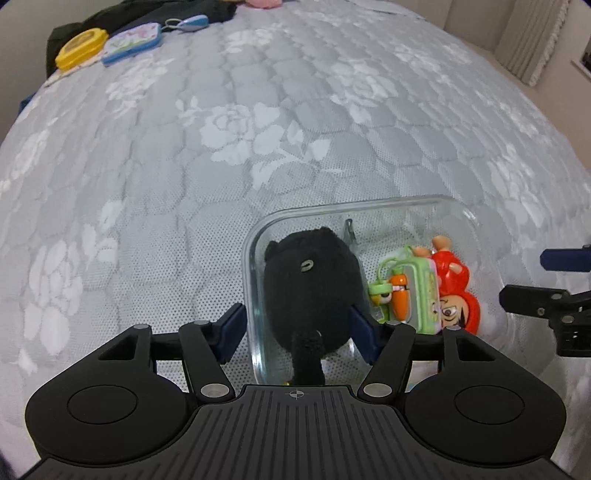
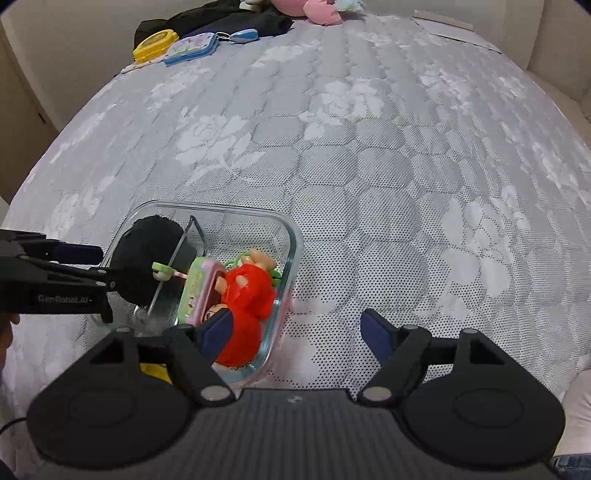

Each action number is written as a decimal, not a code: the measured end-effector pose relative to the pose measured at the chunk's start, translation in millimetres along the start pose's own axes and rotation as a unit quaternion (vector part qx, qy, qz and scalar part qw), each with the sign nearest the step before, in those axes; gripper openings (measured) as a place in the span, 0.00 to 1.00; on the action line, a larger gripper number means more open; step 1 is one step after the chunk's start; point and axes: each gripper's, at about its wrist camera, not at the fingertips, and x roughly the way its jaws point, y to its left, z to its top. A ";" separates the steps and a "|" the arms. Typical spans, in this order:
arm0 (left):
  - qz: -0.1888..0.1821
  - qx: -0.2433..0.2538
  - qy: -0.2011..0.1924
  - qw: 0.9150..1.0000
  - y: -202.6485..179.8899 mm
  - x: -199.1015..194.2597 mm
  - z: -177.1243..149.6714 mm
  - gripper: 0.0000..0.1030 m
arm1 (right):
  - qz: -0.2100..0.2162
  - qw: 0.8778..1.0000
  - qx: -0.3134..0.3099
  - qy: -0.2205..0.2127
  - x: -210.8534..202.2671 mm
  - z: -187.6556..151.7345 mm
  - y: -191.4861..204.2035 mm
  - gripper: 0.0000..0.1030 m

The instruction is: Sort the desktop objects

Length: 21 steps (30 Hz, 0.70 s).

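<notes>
Grey quilted bed cover (image 1: 295, 129) with a white rose pattern and honeycomb stitching, filling most of both wrist views. At its far edge, crumpled black cloth (image 2: 229, 22) towards the left, with a pink plush toy (image 2: 317, 11) just beside it on the right, cut off by the top of the picture, and a flat pale sheet (image 2: 443, 22) lying well apart towards the far right corner. Beyond the bed, plain beige walls (image 2: 74, 22) and, at upper right in the left wrist view, a pale pleated curtain (image 1: 532, 37) with a fringed edge.
</notes>
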 end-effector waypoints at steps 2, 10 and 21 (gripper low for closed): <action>-0.008 -0.004 0.002 1.000 -0.6 -5.5 -0.8 0.59 | -0.004 1.000 -0.002 -0.006 -1.8 0.4 1.9 0.73; -0.024 0.010 -0.008 1.000 -4.4 -35.3 -12.1 0.61 | 0.021 1.000 0.005 0.009 -6.1 0.2 7.4 0.47; -0.016 -0.063 -0.005 0.998 39.0 -54.6 -13.1 0.81 | 0.015 1.000 -0.002 -0.009 -5.3 9.8 13.3 0.37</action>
